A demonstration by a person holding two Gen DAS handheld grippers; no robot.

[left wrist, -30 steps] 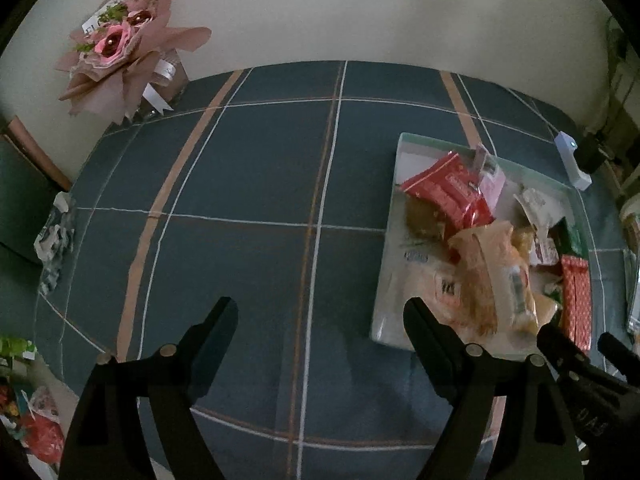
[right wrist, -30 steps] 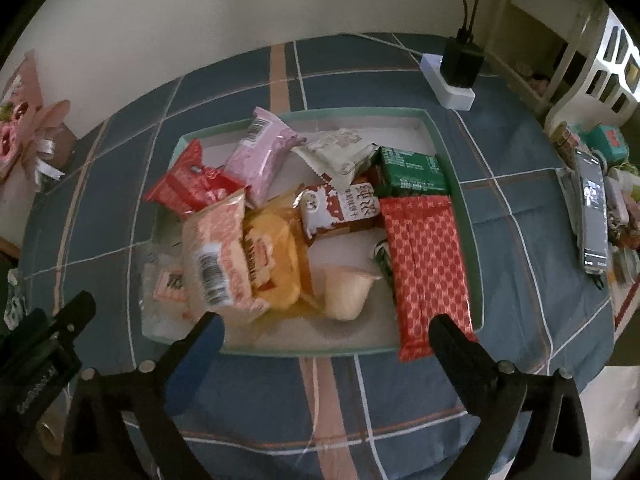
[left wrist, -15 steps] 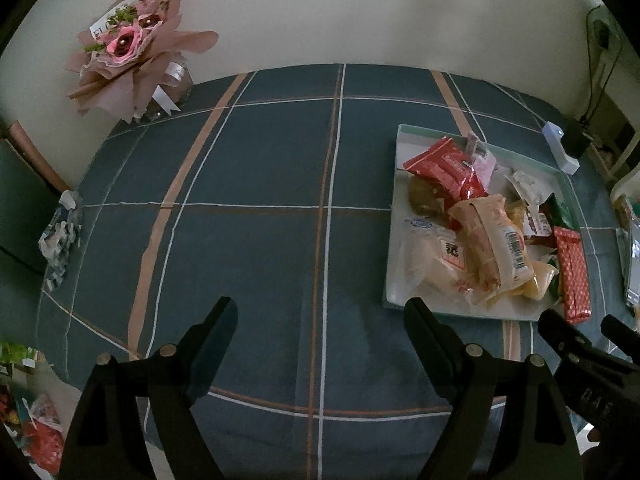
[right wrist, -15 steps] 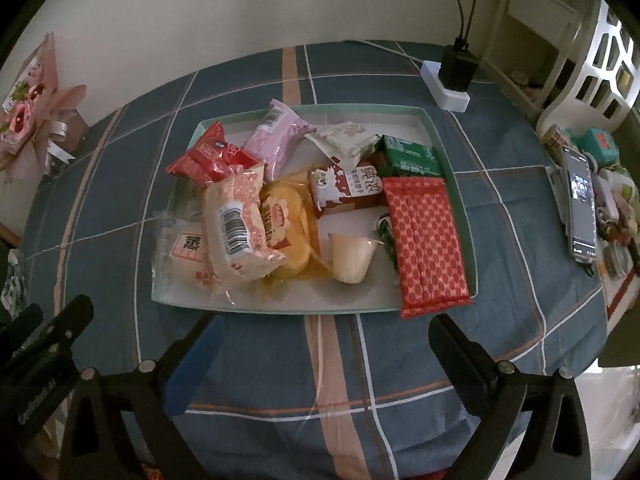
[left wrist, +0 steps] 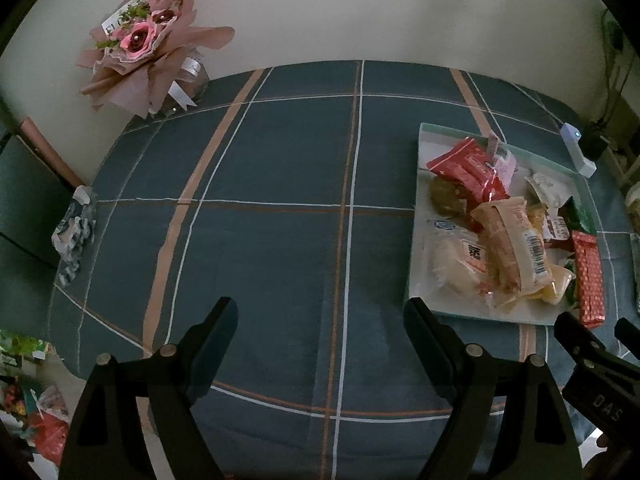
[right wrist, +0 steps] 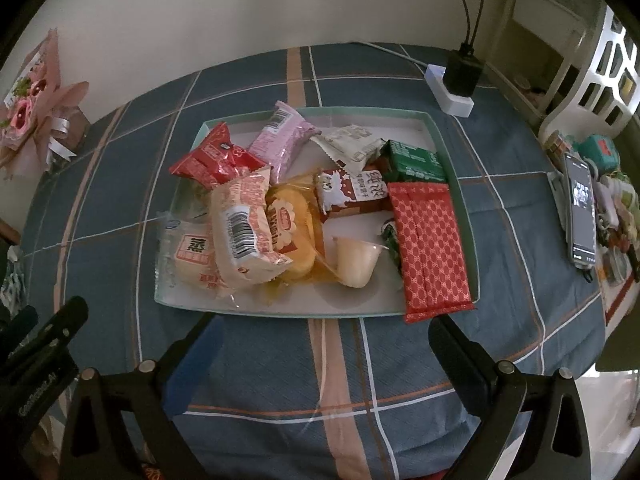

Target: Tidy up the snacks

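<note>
Snacks [right wrist: 280, 216] are lying heaped in the tray [right wrist: 456, 168], straight ahead of the right gripper [right wrist: 320, 344], its jaws gaping empty. Left gripper [left wrist: 320, 332], jaws also spread empty, is facing bare worktop [left wrist: 280, 184], tray off to its right, so right is nearer.

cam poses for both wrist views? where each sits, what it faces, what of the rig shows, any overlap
Left wrist: rides the left gripper, above the near table edge, facing the bare blue plaid tablecloth; its own open black fingers show, with the right gripper at lower right.
Right wrist: rides the right gripper, facing the shallow white tray with a green rim piled with snack packets; its own open fingers show, with the left gripper at lower left.
Shared: the tray, the tablecloth, the pink paper-wrapped flower bouquet and the long red patterned packet.
</note>
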